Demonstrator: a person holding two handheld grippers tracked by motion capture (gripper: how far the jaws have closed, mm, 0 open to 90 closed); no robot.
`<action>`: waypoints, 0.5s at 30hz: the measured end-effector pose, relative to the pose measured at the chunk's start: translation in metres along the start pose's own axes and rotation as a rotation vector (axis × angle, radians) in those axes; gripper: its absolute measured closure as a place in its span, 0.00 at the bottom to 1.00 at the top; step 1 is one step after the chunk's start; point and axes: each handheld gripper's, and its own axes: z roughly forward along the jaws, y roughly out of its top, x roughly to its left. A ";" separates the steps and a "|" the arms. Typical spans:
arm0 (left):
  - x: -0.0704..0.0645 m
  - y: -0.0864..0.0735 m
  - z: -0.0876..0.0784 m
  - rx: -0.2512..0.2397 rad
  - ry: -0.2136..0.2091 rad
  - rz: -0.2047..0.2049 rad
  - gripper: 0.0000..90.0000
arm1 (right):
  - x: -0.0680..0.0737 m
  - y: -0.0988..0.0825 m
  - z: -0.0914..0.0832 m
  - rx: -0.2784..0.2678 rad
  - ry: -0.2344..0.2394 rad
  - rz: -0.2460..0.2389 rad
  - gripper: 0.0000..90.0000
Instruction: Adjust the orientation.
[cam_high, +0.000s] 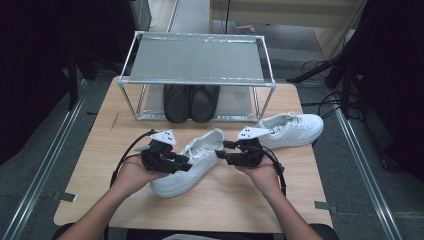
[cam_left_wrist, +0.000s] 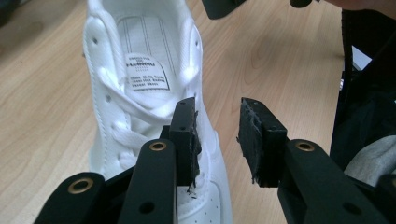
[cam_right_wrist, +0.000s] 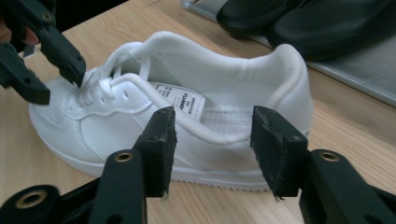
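Pale wooden table (cam_high: 90, 165) carries a metal shoe rack (cam_high: 197, 75) at its far edge, with a pair of black shoes (cam_high: 191, 102) on the rack's lower shelf. One white sneaker (cam_high: 192, 165) lies just in front of the rack, near the table's middle, toe toward the person; a second white sneaker (cam_high: 292, 129) sits to its right, nearer the rack's right leg. The left gripper (cam_high: 186, 165) hovers over the near sneaker's laces, jaws spread with nothing pinched; one jaw sits above the laces, the other out over bare wood. The right gripper (cam_high: 221, 154) is at the sneaker's heel side, jaws apart and not pressing on it.
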 end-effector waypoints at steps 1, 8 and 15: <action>-0.001 -0.001 0.001 0.005 -0.005 -0.001 0.75 | 0.000 0.001 0.001 -0.002 0.007 0.003 0.60; -0.006 -0.008 0.006 0.013 -0.004 -0.014 0.75 | 0.000 0.008 0.009 -0.003 0.001 0.003 0.64; -0.008 -0.014 0.016 0.023 0.002 -0.015 0.83 | -0.001 0.013 0.016 -0.005 -0.006 -0.006 0.67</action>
